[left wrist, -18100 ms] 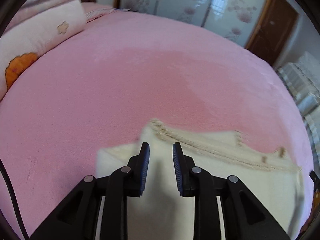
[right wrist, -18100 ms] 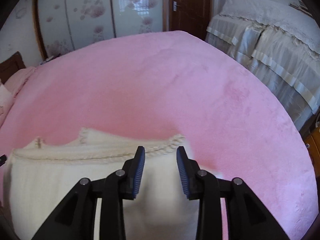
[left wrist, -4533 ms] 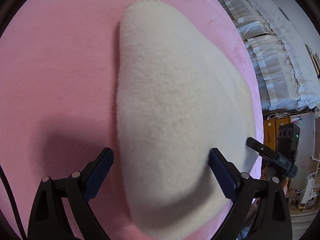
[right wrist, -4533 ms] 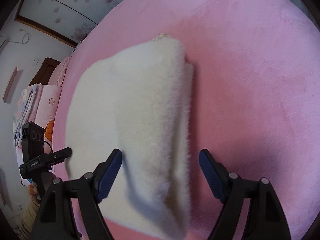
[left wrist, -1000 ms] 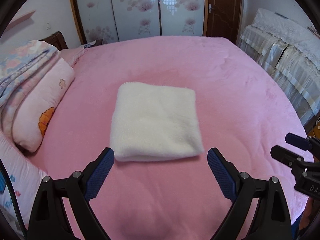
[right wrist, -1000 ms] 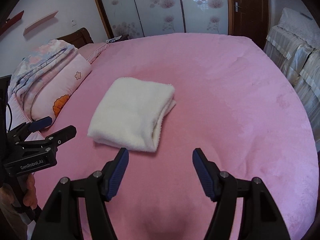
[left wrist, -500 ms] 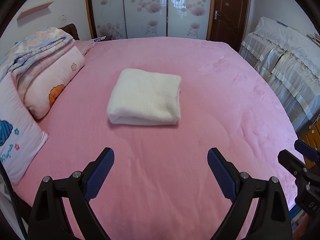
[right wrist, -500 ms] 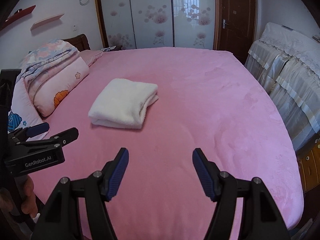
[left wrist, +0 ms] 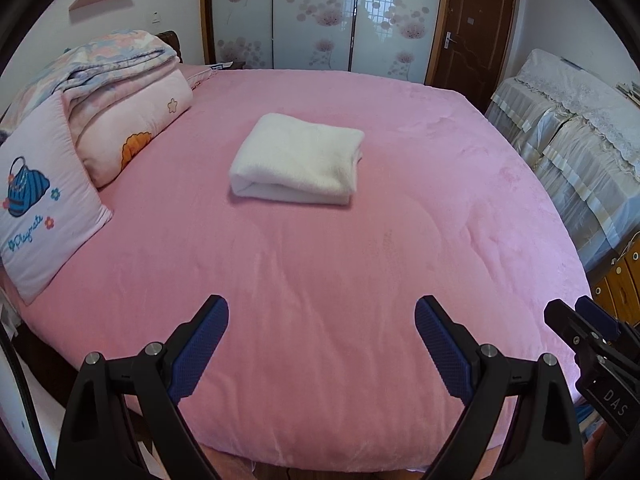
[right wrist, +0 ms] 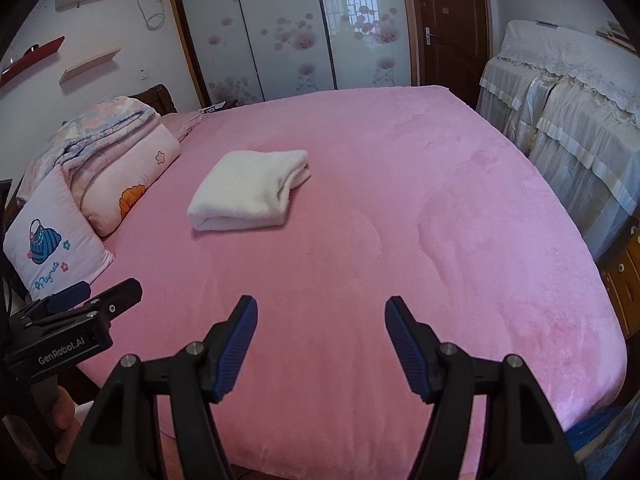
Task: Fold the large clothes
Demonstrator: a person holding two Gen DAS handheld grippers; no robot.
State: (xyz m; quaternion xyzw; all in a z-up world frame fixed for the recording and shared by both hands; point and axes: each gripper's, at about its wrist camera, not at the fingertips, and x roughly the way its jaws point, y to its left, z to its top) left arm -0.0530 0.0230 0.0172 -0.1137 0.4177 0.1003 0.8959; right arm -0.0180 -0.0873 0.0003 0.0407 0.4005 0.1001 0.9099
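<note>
A cream fleece garment (left wrist: pixel 298 162) lies folded into a thick rectangle on the pink bed (left wrist: pixel 320 280), a bit left of its middle; the right wrist view shows the same garment (right wrist: pixel 250 194) from the side. My left gripper (left wrist: pixel 321 312) hangs open over the bed's near edge, far short of the garment, with nothing between its blue pads. My right gripper (right wrist: pixel 321 310) is open too, empty, and equally far back. Each gripper shows at the edge of the other's view: the right gripper (left wrist: pixel 588 320) and the left gripper (right wrist: pixel 100 292).
Pillows (left wrist: pixel 44 200) and a folded floral quilt (left wrist: pixel 116 64) are stacked along the bed's left side. A lace-covered sofa (left wrist: pixel 580 128) stands to the right, a wooden drawer unit (left wrist: pixel 616 276) nearer. Sliding wardrobe doors (left wrist: pixel 316 20) and a brown door (left wrist: pixel 468 24) close the far wall.
Both grippers have pulled back from the folded garment towards the bed's near edge, so the garment looks smaller and more of the room shows. Both stayed open and empty.
</note>
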